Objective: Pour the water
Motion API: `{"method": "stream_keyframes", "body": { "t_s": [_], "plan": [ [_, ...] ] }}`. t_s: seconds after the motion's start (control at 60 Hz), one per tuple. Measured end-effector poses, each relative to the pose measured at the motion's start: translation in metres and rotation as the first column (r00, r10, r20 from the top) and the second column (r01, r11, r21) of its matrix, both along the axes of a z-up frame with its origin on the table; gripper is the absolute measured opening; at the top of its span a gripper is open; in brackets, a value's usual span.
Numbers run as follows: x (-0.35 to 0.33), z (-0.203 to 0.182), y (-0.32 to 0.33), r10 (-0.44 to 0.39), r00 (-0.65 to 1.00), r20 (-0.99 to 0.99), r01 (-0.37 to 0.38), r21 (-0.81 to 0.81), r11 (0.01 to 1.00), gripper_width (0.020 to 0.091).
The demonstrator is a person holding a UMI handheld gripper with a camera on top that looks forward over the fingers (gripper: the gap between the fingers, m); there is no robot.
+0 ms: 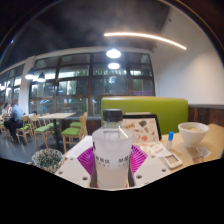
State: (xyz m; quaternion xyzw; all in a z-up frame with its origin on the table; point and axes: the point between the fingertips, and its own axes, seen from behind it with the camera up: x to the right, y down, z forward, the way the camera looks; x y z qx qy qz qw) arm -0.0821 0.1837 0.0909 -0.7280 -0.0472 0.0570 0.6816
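Water bottle (112, 150), clear, white cap, upright between the gripper (112, 160) fingers, both pink pads (87, 160) pressed on its sides; pale table (190, 155) beyond, white bowl (192, 131), small plant (47, 158); green booth seat (150, 108), large windows (60, 85), ceiling lights (113, 53).

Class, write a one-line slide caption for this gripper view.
Tool grips a water bottle above the table, bowl beyond.

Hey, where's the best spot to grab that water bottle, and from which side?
Grip the bottle around its labelled middle, coming in level from the gripper's own side. It stands upright, its body is straight-sided there, and the neck and cap above are narrower. It already sits between the pink pads of the gripper; whether they press on it I cannot tell.
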Motion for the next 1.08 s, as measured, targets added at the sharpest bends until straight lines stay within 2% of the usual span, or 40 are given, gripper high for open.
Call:
{"method": "stream_keyframes", "body": {
  "t_s": [0.017,0.2,0.25,0.4,0.467,0.5,0.55,0.8,1.083],
  "plan": [
    [-0.002,0.005,-0.001,0.002,1.000,0.007,-0.002,0.022,1.000,0.0426],
    [-0.005,0.006,0.007,-0.009,1.000,0.014,0.009,0.032,0.999,0.0429],
    [-0.006,0.006,0.009,-0.011,1.000,0.020,0.010,0.030,0.999,0.0458],
    [-0.002,0.001,0.014,-0.005,1.000,0.027,0.005,0.013,1.000,0.0637],
    [-0.003,-0.001,0.013,0.018,1.000,0.024,-0.018,-0.026,1.000,0.0814],
    [-0.004,0.004,0.010,0.029,0.999,0.015,-0.029,-0.023,0.999,0.0845],
    [-0.004,0.014,-0.004,0.042,0.999,0.007,-0.042,-0.018,0.999,0.0847],
    [0.018,0.045,-0.078,0.004,0.999,0.050,-0.002,-0.040,0.999,0.0838],
    [0.034,0.052,-0.232,0.044,0.999,-0.022,-0.046,-0.090,0.995,0.0833]
  ]
}}
